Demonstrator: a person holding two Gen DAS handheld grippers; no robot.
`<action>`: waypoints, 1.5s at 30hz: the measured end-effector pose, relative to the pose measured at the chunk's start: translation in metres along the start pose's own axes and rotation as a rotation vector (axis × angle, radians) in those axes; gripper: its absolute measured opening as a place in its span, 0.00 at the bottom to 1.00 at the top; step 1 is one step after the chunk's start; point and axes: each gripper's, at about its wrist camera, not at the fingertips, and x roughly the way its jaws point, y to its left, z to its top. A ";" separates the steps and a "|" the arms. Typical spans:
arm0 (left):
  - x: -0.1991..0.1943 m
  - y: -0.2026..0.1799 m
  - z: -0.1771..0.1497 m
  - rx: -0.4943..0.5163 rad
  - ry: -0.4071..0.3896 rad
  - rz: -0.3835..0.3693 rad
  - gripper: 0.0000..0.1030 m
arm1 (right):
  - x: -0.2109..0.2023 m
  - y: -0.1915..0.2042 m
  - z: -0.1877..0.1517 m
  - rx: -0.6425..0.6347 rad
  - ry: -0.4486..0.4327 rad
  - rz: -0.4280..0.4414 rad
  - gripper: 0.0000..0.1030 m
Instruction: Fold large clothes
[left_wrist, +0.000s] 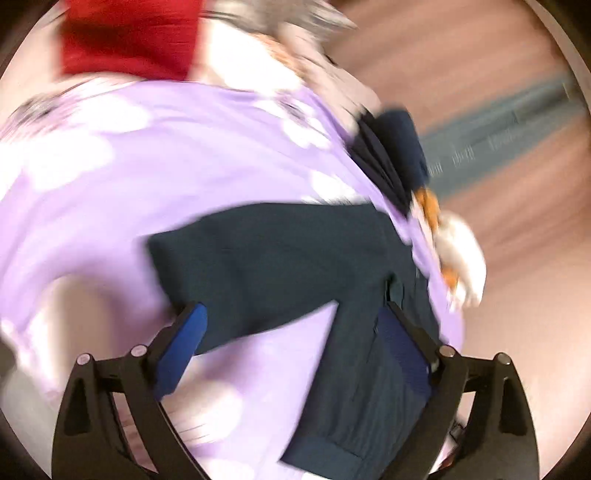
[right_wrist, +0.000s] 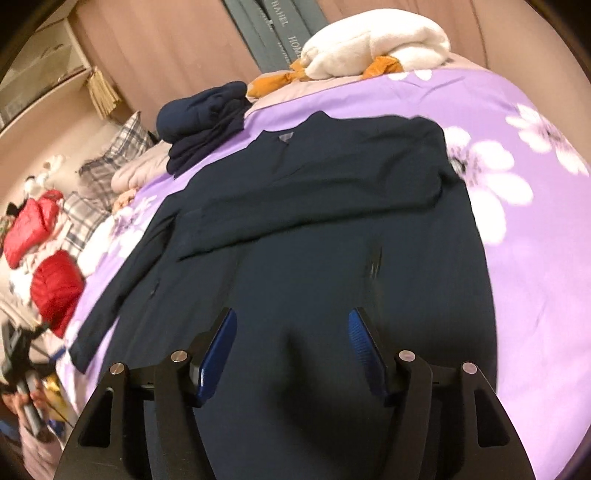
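Navy garment (right_wrist: 332, 229) spread flat on purple floral bedspread (right_wrist: 517, 258), one sleeve folded across chest, folded navy pile (right_wrist: 207, 122) beyond collar, left gripper (left_wrist: 295, 350) and right gripper (right_wrist: 291, 354) fingers apart, gripping nothing

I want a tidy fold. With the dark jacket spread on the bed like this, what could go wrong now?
1. One sleeve lies out to the side, so it may trail or bunch.
2. The folded dark clothes lie right beside the jacket collar and could be dragged along.
3. Both grippers, left and right, are open and hold nothing; a careless pinch may catch the purple bedsheet too.
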 end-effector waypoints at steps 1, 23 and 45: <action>-0.008 0.017 0.000 -0.056 -0.001 -0.026 0.92 | -0.001 0.002 -0.006 0.024 0.006 0.015 0.62; 0.049 0.059 0.017 -0.225 0.121 -0.148 0.94 | -0.032 0.040 -0.033 0.032 0.002 0.073 0.62; 0.062 0.037 0.027 -0.135 0.098 -0.008 0.12 | 0.000 0.047 -0.039 0.042 0.083 0.068 0.62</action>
